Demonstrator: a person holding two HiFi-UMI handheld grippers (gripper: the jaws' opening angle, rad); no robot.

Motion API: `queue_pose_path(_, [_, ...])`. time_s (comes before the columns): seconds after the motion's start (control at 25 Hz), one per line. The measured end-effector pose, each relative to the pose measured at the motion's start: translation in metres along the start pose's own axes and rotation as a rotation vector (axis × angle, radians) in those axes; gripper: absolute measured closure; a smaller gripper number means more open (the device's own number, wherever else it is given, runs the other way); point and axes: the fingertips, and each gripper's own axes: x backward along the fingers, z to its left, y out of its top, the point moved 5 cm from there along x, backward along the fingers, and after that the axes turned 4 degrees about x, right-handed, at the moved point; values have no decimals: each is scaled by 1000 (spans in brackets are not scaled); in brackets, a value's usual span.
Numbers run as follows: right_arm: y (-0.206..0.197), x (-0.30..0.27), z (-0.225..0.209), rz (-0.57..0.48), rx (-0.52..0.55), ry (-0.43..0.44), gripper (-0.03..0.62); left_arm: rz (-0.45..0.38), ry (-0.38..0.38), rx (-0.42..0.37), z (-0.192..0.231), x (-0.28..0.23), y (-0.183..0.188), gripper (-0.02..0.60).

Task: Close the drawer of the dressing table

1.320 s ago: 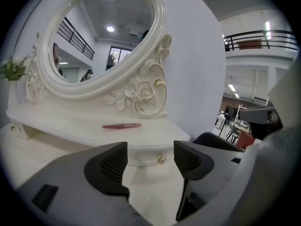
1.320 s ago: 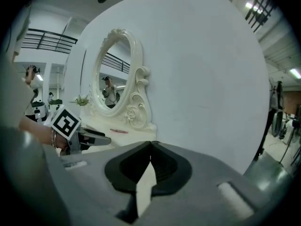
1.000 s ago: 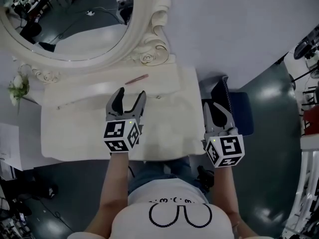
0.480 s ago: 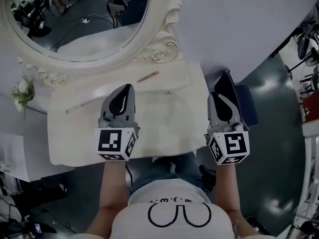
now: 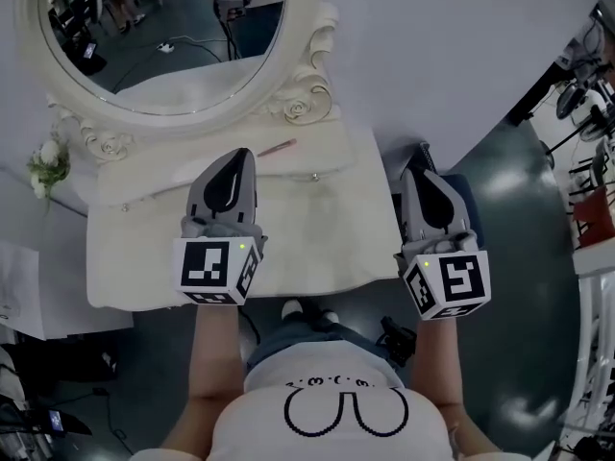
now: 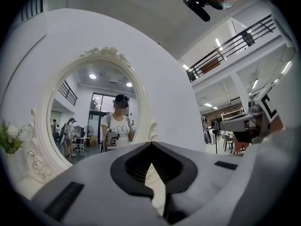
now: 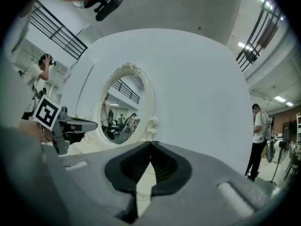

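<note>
Dressing table (image 5: 317,238) with oval mirror (image 5: 163,36), seen from above by a person holding two grippers. The table's white top is bare in front. A low ledge at its back, under the carved mirror frame, carries the drawer front, marked by a small knob (image 5: 314,176) towards the table's right end. The front looks flush with the ledge, though the head view is too steep to be sure. A slender pink stick (image 5: 276,147) lies on the ledge just behind that knob, and a sprig of white flowers (image 5: 48,166) stands at the table's left rear corner.

The left gripper (image 5: 240,154) is held over the table top, left of its middle, pointing at the mirror. Its jaws are pressed together with nothing between them. The right gripper (image 5: 420,152) is held just off the table's right edge, above a dark blue seat (image 5: 473,205). Its jaws also meet at the tips and hold nothing. Neither gripper touches the table.
</note>
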Motion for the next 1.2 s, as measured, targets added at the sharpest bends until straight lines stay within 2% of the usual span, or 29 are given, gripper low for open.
queue_pose_path(0.64, [42, 30, -12, -89, 66, -6, 594, -84, 29, -64, -23, 24, 48, 583])
queue_pose_path(1.2, [48, 31, -7, -123, 41, -17, 594, -96, 13, -83, -22, 26, 56, 583])
